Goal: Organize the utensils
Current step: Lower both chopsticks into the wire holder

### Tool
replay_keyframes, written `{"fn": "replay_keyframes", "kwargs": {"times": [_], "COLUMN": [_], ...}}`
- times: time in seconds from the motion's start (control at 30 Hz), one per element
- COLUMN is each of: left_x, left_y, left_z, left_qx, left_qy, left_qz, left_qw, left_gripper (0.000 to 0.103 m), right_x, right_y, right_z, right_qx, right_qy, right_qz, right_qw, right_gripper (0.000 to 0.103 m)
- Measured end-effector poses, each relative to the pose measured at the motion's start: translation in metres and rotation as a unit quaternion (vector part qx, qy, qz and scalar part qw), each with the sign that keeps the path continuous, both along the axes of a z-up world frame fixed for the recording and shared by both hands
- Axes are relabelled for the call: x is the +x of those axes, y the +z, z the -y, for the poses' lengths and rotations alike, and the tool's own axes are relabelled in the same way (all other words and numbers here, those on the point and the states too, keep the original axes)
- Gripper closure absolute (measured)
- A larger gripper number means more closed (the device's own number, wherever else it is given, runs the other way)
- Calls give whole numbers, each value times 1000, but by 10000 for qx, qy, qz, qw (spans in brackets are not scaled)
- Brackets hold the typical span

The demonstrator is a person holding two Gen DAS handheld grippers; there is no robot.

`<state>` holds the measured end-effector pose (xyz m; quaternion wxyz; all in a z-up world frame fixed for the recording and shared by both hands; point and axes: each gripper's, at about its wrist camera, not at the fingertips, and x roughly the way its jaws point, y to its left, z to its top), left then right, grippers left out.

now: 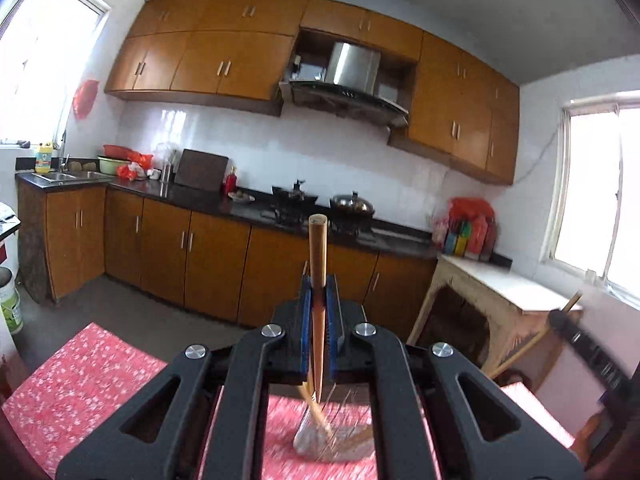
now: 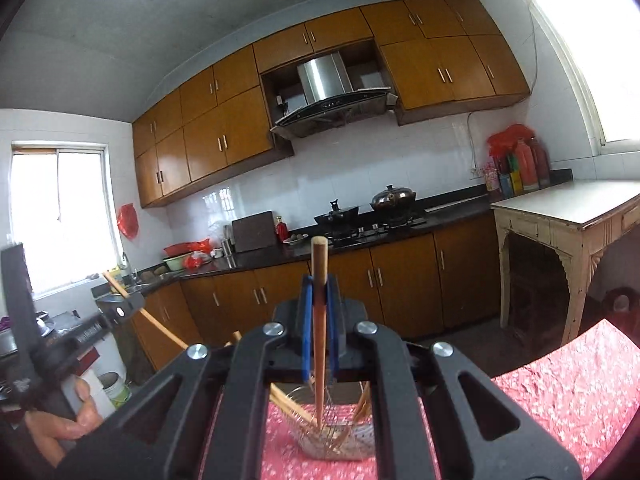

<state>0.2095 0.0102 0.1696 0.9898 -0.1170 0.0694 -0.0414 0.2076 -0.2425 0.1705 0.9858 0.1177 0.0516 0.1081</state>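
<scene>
Left wrist view shows a wooden chopstick clamped upright between the blue pads of the left hand-held gripper, its jaws closed tight on the shaft. The stick's lower end reaches down into a wire mesh holder, which stands on a counter covered with a red flowered cloth; more chopsticks lean inside the holder. Motion blur smears the holder here.

Right wrist view gives the same picture on the other side: the right hand-held gripper is closed on a second wooden chopstick, held upright, tip down in the wire mesh holder among other leaning sticks. At the left edge of this view the left hand-held gripper appears with its stick slanting through it, and the person's hand grips its handle.

Beyond stand brown kitchen cabinets, a stove with a lidded pot, a range hood and a pale side table.
</scene>
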Motion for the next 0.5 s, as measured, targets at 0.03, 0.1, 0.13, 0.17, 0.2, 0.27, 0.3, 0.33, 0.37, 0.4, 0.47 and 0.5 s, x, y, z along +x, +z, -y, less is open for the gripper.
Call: {"fn": "replay_keyframes", "kwargs": {"times": [0.03, 0.1, 0.13, 0.17, 0.2, 0.27, 0.3, 0.33, 0.37, 0.4, 0.47, 0.5], "left_x": [6, 19, 29, 32, 39, 47, 49, 52, 55, 57, 61, 62], "left_y": [0, -5, -11, -15, -22, -33, -37, -43, -48, -53, -59, -62], "left_z": [3, 6, 8, 8, 11, 14, 13, 14, 14, 14, 15, 15], "left_qx": [-68, -212, -276, -301, -303, -270, -275, -276, -286, -309, -304, -309], "left_qy": [10, -51, -79, -102, -139, -172, -200, -237, -256, -288, -312, -336], "left_qz": [8, -90, -203, -257, -344, -456, -495, -574, -634, -690, -788, -836], "left_qw": [10000, 9997, 9994, 9992, 9989, 9984, 9982, 9977, 9973, 9967, 9959, 9954], "left_gripper": [97, 97, 97, 97, 97, 97, 97, 97, 97, 97, 97, 97], "right_x": [6, 21, 27, 34, 38, 47, 50, 53, 56, 59, 69, 72], "right_y": [-1, -5, -9, -12, -14, -20, -23, -26, -29, -34, -39, -42], "right_z": [-1, -4, -5, -5, -7, -8, -9, -9, -8, -8, -8, -7], "right_qx": [-32, -92, -100, -105, -107, -107, -109, -108, -102, -93, -54, -32], "right_qy": [-27, -54, -65, -61, -61, -72, -80, -75, -65, -61, -48, -36], "right_qz": [-19, -110, -150, -194, -221, -274, -298, -329, -357, -394, -487, -529], "right_qw": [10000, 9999, 9998, 9997, 9997, 9995, 9995, 9994, 9993, 9992, 9988, 9986], "right_gripper": [95, 95, 95, 95, 95, 95, 95, 95, 95, 95, 95, 95]}}
